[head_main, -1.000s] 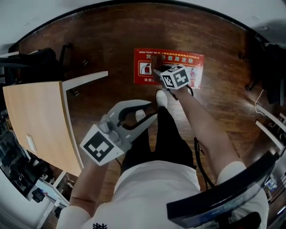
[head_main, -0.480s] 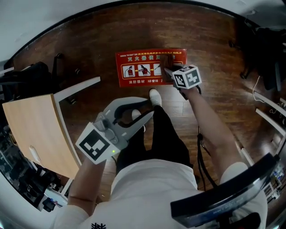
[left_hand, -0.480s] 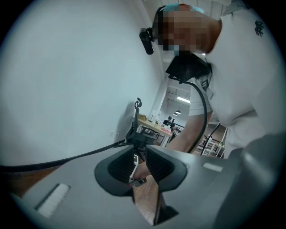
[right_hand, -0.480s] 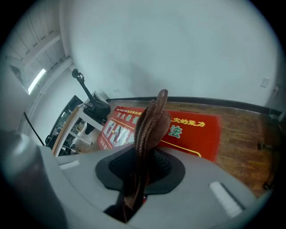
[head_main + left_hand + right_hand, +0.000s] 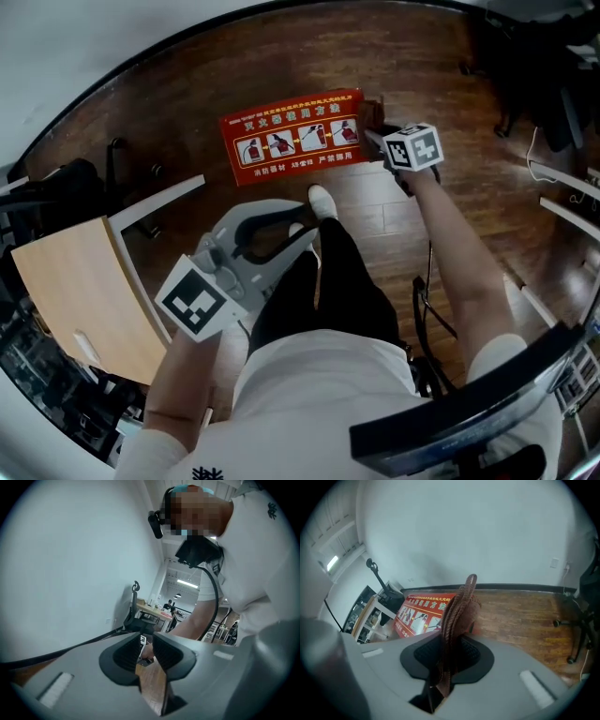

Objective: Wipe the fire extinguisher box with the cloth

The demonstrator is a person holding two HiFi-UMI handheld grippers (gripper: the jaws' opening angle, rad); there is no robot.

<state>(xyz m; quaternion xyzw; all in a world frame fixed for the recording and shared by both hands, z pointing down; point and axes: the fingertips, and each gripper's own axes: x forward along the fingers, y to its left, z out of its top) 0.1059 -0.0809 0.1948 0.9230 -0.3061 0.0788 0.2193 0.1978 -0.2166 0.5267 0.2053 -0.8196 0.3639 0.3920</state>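
Beside the fire extinguisher box (image 5: pixel 292 137), right gripper (image 5: pixel 374 132) fingers clench the cloth (image 5: pixel 461 604); left gripper (image 5: pixel 302 231) fingers released, near the desk (image 5: pixel 73 292).

— Anything legible down there?
— Only on the red fire extinguisher box (image 5: pixel 292 136): a yellow Chinese heading along its top edge, ending 用方法. The white lines under its pictograms are too small to read.

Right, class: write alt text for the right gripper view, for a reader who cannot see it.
The right gripper is shut on a brown cloth that stands up between its jaws. Behind, to the left, a red fire extinguisher box lies on a wooden floor.
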